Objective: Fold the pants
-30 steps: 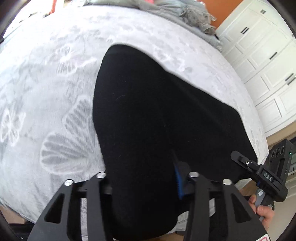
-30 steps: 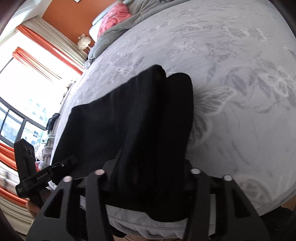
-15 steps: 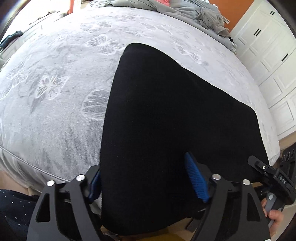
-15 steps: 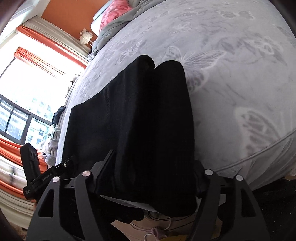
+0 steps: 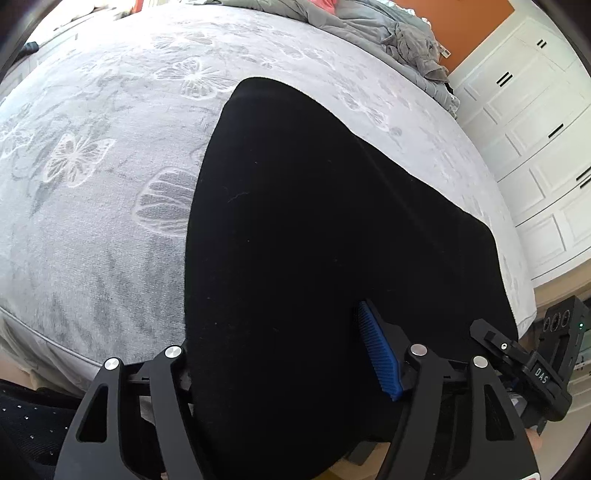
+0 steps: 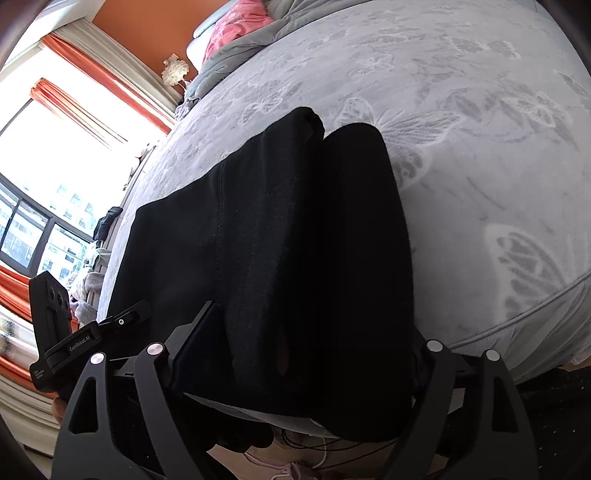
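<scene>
The black pants [image 5: 314, 221] lie folded on the grey butterfly-print bed [image 5: 92, 166], their near edge hanging over the bed's front edge. My left gripper [image 5: 280, 354] stands open around the near left end of the pants; its blue-padded right finger [image 5: 380, 358] rests on top of the cloth. In the right wrist view the pants [image 6: 277, 240] show two stacked layers. My right gripper [image 6: 306, 354] is open, its fingers spread on either side of the near right end. Each gripper shows at the edge of the other's view.
A crumpled grey blanket [image 5: 388, 33] and a pink pillow [image 6: 236, 33] lie at the far end of the bed. White wardrobe doors [image 5: 535, 129] stand to the right. A window with orange curtains [image 6: 55, 147] is at the left. Cables lie on the floor below the bed edge [image 6: 317, 446].
Both grippers have opened from a closed grip on the pants' near edge and drawn back slightly toward the bed's front edge. The pants now lie released on the bed.
</scene>
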The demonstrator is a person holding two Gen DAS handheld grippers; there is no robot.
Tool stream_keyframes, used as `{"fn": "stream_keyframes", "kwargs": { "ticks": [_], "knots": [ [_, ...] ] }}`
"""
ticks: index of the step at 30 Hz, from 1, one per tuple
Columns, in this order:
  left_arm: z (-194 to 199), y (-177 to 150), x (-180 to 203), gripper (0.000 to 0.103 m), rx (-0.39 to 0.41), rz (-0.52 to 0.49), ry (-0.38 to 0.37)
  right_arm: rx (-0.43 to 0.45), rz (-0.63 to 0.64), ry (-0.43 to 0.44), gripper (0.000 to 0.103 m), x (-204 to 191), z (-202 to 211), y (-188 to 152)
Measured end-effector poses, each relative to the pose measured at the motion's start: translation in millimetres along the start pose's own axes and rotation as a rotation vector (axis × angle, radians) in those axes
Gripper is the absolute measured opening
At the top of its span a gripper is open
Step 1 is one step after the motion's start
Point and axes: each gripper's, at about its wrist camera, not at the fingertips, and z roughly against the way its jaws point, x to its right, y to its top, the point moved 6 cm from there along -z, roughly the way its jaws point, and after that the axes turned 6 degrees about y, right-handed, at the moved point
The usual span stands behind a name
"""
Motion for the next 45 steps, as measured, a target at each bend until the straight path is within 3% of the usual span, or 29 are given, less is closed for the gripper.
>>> {"fn": "stream_keyframes", "kwargs": {
  "ticks": [6,17,20,24,28,32,35,37,45],
  "knots": [
    [0,1,15,0.075,0.056,-0.049,0.080,0.034,-0.005,0.017,0.081,3,7,1],
    [-7,6,24,0.080,0.060,-0.032,0.100,0.068,0.034,-0.010,0.082,2,7,4],
    [-11,11,28,0.080,0.064,-0.031,0.097,0.085,0.073,-0.045,0.074,0,8,5],
    [-11,13,35,0.073,0.083,-0.059,0.098,0.096,0.061,-0.032,0.067,4,10,5],
    [-9,14,39,0.053,0.102,-0.085,0.081,0.101,0.076,-0.030,0.057,3,12,6],
    [-7,16,40,0.045,0.114,-0.099,0.074,0.101,0.066,-0.023,0.057,4,12,5],
    [-9,18,37,0.051,0.104,-0.079,0.067,0.103,0.039,-0.012,0.060,7,13,4],
    [-11,19,32,0.064,0.096,-0.046,0.072,0.106,0.025,-0.004,0.062,7,13,3],
    [-23,22,10,0.077,0.017,0.111,-0.032,0.109,0.001,0.006,0.067,7,13,1]
  ]
}}
